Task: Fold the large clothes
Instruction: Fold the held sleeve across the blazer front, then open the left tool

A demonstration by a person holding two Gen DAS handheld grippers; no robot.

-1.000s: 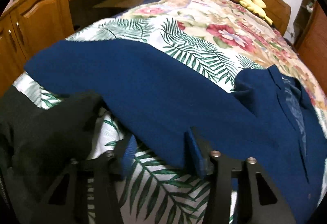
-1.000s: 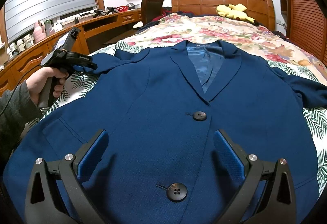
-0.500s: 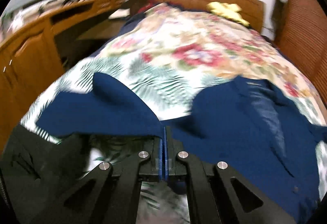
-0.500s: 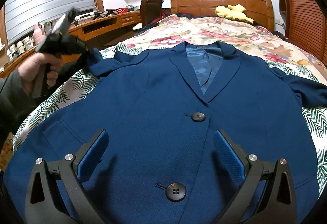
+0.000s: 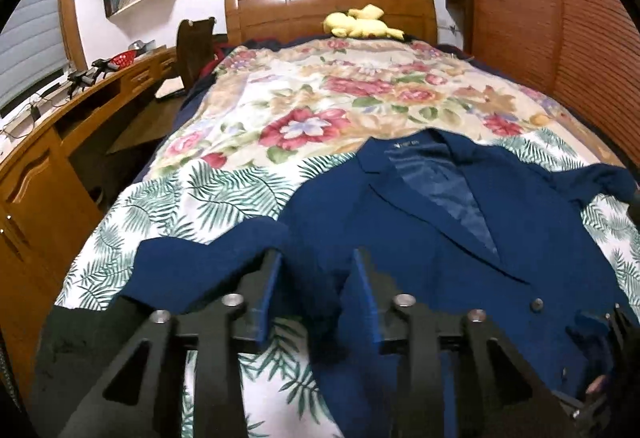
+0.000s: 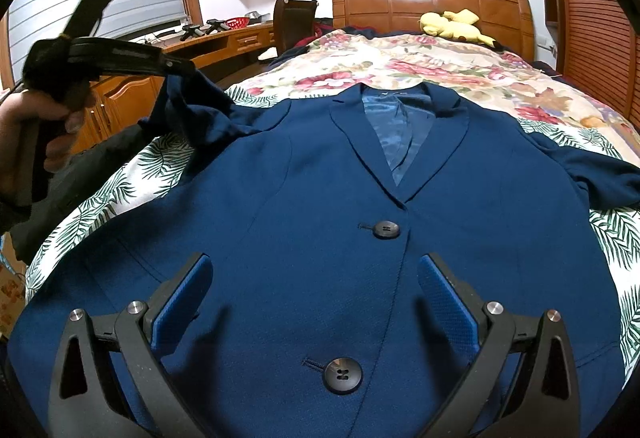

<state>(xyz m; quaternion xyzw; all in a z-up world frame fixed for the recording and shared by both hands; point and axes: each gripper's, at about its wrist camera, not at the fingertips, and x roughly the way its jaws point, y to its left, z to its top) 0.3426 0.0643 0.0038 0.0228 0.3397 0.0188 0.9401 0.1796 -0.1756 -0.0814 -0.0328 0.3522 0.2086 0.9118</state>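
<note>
Left tongs (image 5: 314, 290) parted, sleeve (image 5: 208, 274) draped between fingers, lifted off bed (image 5: 248, 142); right tongs (image 6: 314, 302) spread wide above blazer (image 6: 340, 198) front, gripping nothing.

Jacket (image 6: 320, 238) flat on bed (image 6: 440, 62); desk (image 6: 224, 42) left.

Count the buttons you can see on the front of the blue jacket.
2: the upper button sits just below the lapels; the lower button lies between the right gripper fingers. Others may be hidden.

Left black two-finger gripper with blue pads (image 5: 314, 294) raised, jaws parted; right matching gripper (image 6: 316, 302) low, jaws wide apart.
</note>
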